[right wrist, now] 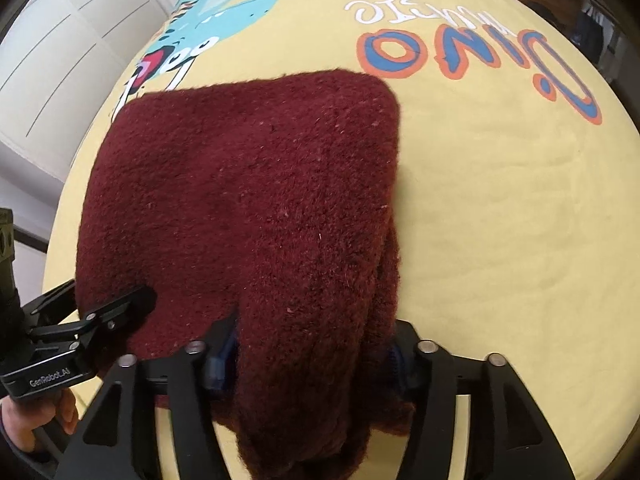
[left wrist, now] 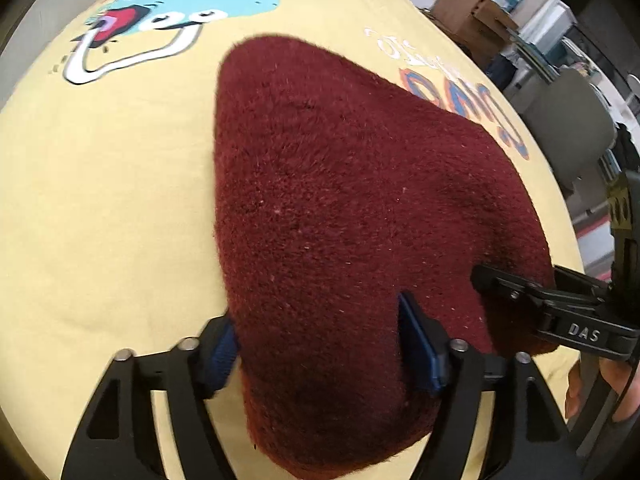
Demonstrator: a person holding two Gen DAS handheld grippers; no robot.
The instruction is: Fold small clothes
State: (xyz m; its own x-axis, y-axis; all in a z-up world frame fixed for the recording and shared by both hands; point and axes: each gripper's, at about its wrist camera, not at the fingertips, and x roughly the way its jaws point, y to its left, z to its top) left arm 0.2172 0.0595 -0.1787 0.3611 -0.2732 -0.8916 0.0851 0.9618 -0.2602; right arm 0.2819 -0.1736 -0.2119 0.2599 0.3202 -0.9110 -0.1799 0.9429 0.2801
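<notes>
A folded dark red fleece garment [left wrist: 340, 208] lies on a yellow cloth with a dinosaur print [left wrist: 100, 200]. My left gripper [left wrist: 320, 344] has the garment's near edge bunched between its blue-padded fingers [left wrist: 420, 344]. In the right wrist view the garment [right wrist: 248, 200] lies as a rough square, and my right gripper [right wrist: 308, 356] is shut on its near right edge, where the fleece bunches into a thick fold. Each gripper shows in the other's view, the right one [left wrist: 520, 292] and the left one [right wrist: 116, 308], both at the garment's near edge.
The yellow cloth [right wrist: 500, 220] covers the whole table, with "DINO" lettering [right wrist: 460, 52] at the far right. White cabinet doors [right wrist: 60, 60] stand at the left. Cardboard boxes [left wrist: 468, 8] and a grey chair [left wrist: 568, 120] stand beyond the table's right edge.
</notes>
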